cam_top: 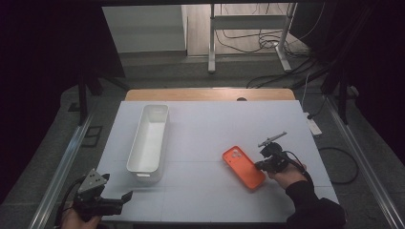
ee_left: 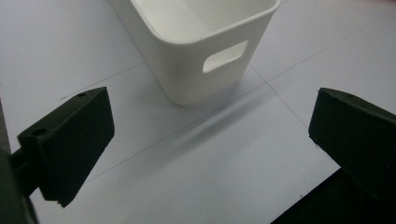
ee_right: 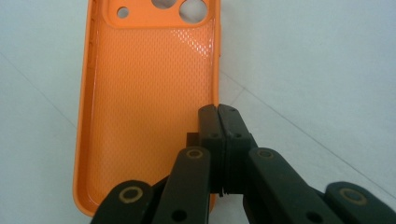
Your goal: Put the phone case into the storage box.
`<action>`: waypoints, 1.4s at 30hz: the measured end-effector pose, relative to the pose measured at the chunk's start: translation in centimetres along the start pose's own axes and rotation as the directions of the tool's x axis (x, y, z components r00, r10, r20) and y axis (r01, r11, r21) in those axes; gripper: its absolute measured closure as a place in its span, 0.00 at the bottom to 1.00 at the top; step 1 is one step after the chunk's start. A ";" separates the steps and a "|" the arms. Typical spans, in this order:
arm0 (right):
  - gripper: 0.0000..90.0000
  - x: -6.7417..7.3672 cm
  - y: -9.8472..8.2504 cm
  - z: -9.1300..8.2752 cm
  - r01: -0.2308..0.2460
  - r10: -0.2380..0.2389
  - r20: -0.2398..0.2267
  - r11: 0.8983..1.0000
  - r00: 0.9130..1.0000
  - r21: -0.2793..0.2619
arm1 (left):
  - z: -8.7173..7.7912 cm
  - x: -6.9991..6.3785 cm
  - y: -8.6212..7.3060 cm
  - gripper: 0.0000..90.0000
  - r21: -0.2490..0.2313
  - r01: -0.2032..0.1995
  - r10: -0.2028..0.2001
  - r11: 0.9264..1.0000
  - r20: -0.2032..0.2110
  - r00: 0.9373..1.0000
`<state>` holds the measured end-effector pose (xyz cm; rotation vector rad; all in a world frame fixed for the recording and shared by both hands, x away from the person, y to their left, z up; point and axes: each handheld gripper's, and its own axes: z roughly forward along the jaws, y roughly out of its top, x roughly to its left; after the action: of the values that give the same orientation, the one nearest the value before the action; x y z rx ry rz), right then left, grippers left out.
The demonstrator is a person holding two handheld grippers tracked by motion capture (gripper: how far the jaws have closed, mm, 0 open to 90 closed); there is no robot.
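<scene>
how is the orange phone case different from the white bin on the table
The phone case is orange, flat and shallow; the bin is white, deep and tall-walled, with a handle slot in its end. The case lies slanted at the table's right side; the bin stands at the left, far longer. The right hand-held gripper is shut on the case's side wall; the open left hand-held gripper is clear of the bin. Both lie open side up.

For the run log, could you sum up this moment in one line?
right gripper: shut on orange phone case rim | left gripper: open, idle | white bin: empty
</scene>
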<state>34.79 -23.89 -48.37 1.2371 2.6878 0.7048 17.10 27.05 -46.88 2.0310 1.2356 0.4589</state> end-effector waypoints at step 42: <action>0.99 0.4 -0.4 -4.8 -0.014 0.010 -0.021 0.972 1.000 -0.236 | -0.4 -0.8 0.7 0.00 0.027 -0.005 0.005 1.000 -0.020 1.000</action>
<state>32.86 -25.58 -44.27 1.1922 2.5208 1.0091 16.91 26.27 -46.09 2.0571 1.2553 0.4680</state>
